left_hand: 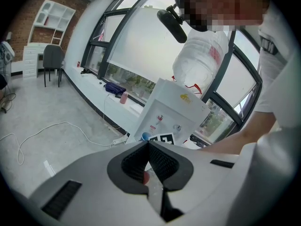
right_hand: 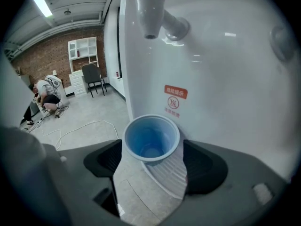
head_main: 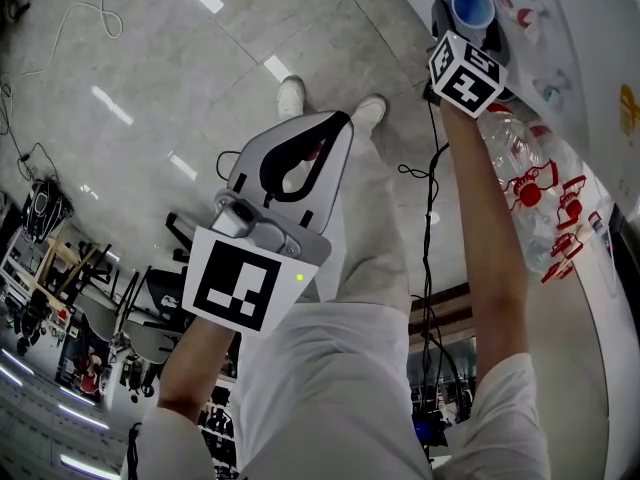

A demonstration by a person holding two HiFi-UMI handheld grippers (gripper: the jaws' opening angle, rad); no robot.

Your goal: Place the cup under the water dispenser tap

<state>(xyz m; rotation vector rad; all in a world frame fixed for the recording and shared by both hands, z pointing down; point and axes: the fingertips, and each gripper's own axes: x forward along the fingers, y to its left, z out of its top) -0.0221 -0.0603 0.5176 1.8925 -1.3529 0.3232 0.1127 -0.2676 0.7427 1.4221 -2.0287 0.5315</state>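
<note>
Right claw [right_hand: 152, 149] stands spread wide at the foot of a white water dispenser [right_hand: 225, 79], a blue cup [right_hand: 151, 134] upright between its dark pads [right_hand: 109, 158] and not pinched by them. That cup sits on the dispenser's ribbed white drip tray [right_hand: 169, 175], below the red-capped tap [right_hand: 150, 11] and in line with it in the right gripper view. Its mouth faces up, and the blue inside shows clear down to the bottom. A small red label [right_hand: 175, 92] is fixed to the dispenser's front between tap and cup. A second tap [right_hand: 282, 44] at the right edge is too blurred to describe.

Left claw [left_hand: 148, 145] is held back from the machine, well apart from the cup, its ridged pads pressed together at the tips.

A large clear bottle [left_hand: 200, 55] sits upside down on top of the dispenser; whether it holds water cannot be told. The head view looks down on the person's white trousers [head_main: 370, 228] and white shoes [head_main: 290, 93] on a pale tiled floor [head_main: 150, 48]. A white cable [left_hand: 61, 126] trails across that floor. Tall windows [left_hand: 141, 41] run along the wall behind the dispenser.
</note>
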